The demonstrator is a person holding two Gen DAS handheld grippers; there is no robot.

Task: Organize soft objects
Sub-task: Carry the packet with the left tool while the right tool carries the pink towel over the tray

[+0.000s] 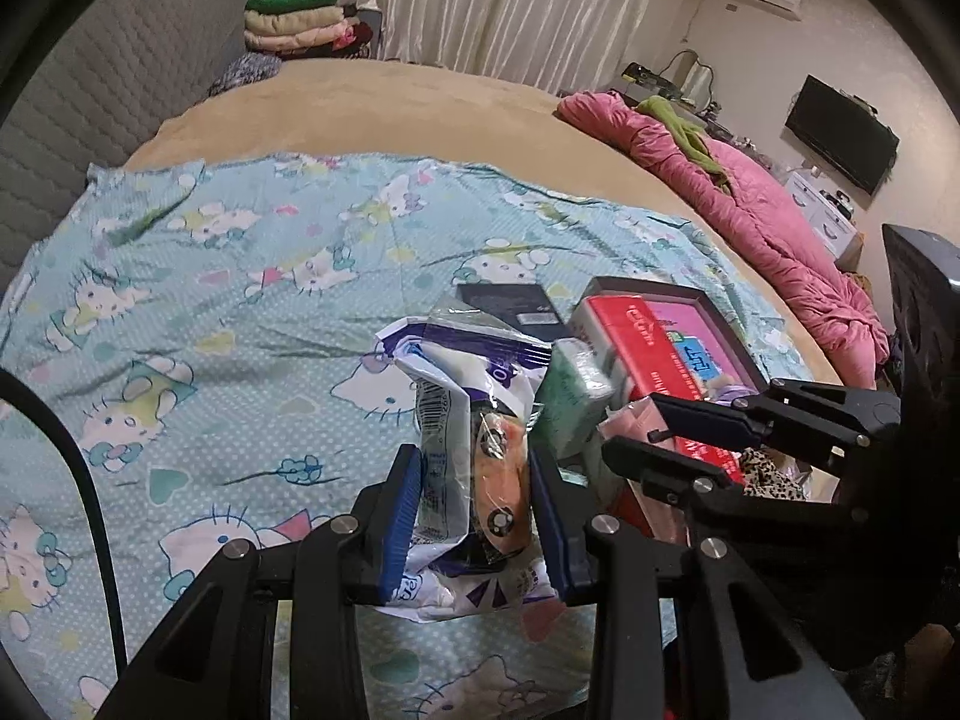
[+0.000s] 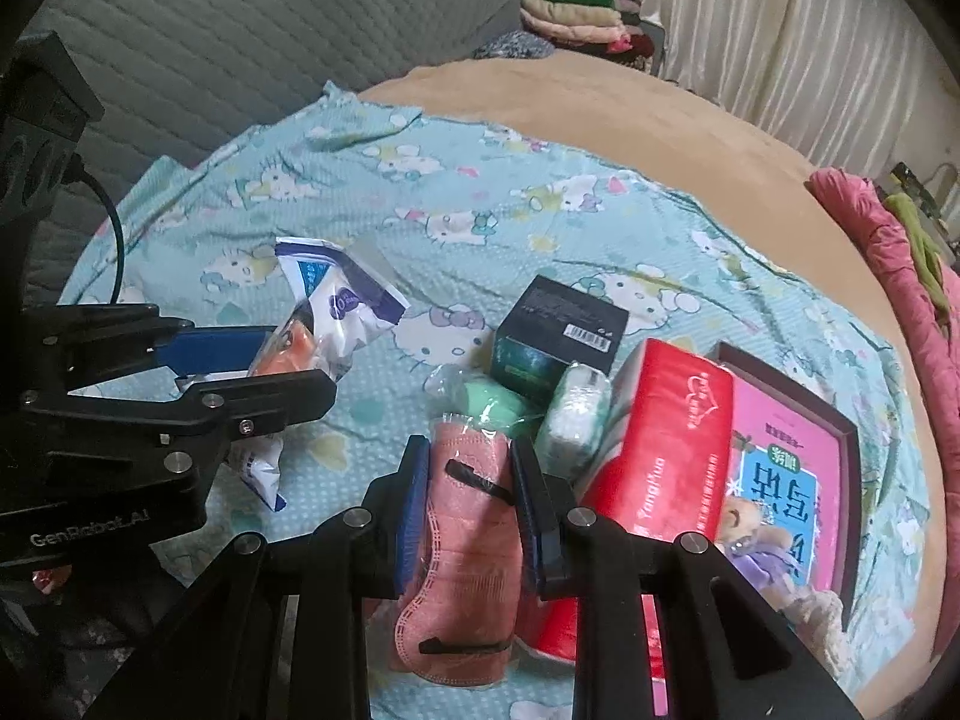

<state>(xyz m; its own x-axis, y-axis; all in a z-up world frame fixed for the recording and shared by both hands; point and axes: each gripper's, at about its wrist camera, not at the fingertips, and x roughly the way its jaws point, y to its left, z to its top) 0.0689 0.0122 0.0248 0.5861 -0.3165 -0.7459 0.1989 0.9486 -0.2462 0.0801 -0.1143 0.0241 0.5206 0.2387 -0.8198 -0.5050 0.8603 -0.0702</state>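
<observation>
Covering the bed: tan blanket, with a blue cat-print sheet spread over its near part.
Bedding heap: pink quilt bunched along the far right edge of the bed, a green cloth on top.
Background: grey quilted headboard, white curtains, a stack of folded clothes in the corner.
Tray: dark-rimmed tray on the sheet at right, holding a pink book.
Tissue pack: red tissue pack leaning on the tray's left rim.
Box: black box on the sheet, just behind two small green packs.
Left gripper: jaws narrow, pads pressing both sides of a crumpled white-and-purple pouch, held clear above the sheet; something orange shows inside it.
Right gripper: jaws narrow, clamped on a pink mask in clear wrap, lifted off the sheet, just in front of the green packs and beside the tissue pack.
</observation>
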